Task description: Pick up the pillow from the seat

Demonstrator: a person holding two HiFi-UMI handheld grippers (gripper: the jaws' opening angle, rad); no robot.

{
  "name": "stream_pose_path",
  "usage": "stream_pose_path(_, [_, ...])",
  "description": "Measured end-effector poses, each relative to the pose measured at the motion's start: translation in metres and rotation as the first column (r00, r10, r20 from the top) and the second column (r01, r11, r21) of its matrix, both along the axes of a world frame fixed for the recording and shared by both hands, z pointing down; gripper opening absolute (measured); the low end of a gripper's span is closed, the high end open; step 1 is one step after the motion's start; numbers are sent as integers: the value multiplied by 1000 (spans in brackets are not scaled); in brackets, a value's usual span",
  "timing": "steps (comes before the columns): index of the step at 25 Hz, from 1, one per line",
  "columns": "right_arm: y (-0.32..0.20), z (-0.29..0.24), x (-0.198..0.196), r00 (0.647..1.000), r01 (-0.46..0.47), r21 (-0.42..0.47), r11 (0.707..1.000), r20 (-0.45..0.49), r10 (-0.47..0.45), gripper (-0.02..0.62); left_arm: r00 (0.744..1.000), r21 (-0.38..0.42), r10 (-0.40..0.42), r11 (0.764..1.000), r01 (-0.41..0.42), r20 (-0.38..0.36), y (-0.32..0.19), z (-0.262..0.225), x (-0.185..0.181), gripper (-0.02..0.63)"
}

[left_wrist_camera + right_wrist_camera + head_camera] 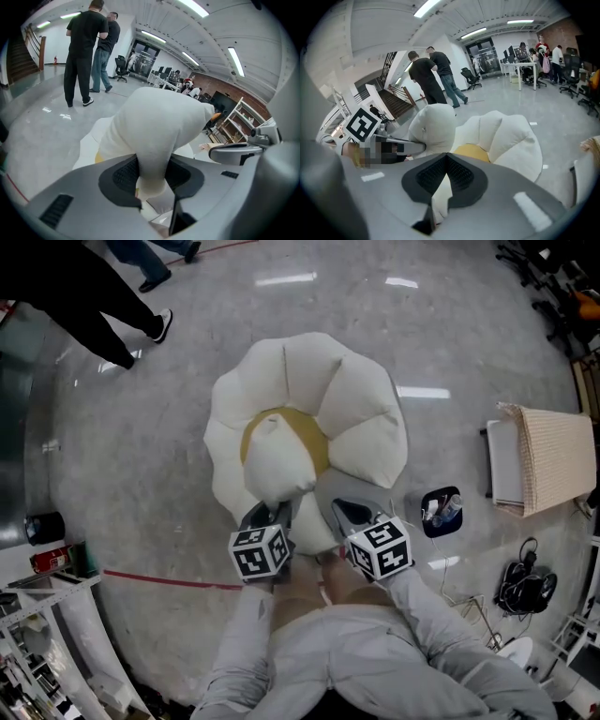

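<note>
A white pillow (277, 463) hangs just above a flower-shaped floor seat (370, 423) with white petals and a yellow middle (314, 437). My left gripper (268, 517) is shut on the pillow's near left end; in the left gripper view the white cloth (157, 122) bulges out from between the dark pads (123, 177). My right gripper (351, 514) is shut on a thin fold of the pillow's near right edge (439, 191). In the right gripper view the pillow's bulk (433, 126) sits to the left, with the seat (508, 136) behind it.
Two people stand on the grey floor beyond the seat (89, 51); their legs show at the head view's top left (103, 306). At the right are a beige woven chair (548, 460), a black holder with a bottle (441, 512) and cables (525, 587). White racks stand at the lower left (47, 615).
</note>
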State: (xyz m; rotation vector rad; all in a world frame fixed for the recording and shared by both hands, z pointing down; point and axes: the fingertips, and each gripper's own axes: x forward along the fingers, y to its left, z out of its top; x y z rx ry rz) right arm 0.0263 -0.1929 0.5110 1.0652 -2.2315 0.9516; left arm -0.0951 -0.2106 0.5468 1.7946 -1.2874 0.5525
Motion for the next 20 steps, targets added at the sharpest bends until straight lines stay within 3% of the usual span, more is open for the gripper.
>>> stream_pose_path(20, [0, -74, -2, 996, 82, 153, 985, 15, -85, 0, 998, 135, -26, 990, 32, -49, 29, -93, 8, 147])
